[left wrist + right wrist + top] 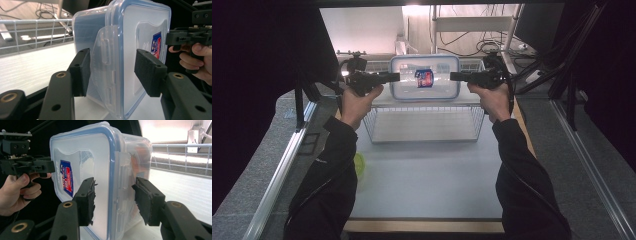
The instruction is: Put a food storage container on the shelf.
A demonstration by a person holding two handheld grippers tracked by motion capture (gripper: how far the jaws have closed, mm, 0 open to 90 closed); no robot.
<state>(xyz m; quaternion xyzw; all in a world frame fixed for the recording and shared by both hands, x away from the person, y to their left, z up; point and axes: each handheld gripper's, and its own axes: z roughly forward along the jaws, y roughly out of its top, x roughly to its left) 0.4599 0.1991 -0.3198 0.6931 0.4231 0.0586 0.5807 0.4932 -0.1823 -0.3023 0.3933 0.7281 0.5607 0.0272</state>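
The lidded plastic container (424, 77) stands on edge at 12 o'clock, above the wire basket (424, 124) at the tabletop's (427, 175) far end. The left tongs (393, 77) straddle its 9 o'clock latch edge and the right tongs (457, 76) its 3 o'clock edge. In both gripper views the pads stand part-open beside the walls with small gaps, not yet pressing. Approach looks done; closing and lifting remain, apparently.
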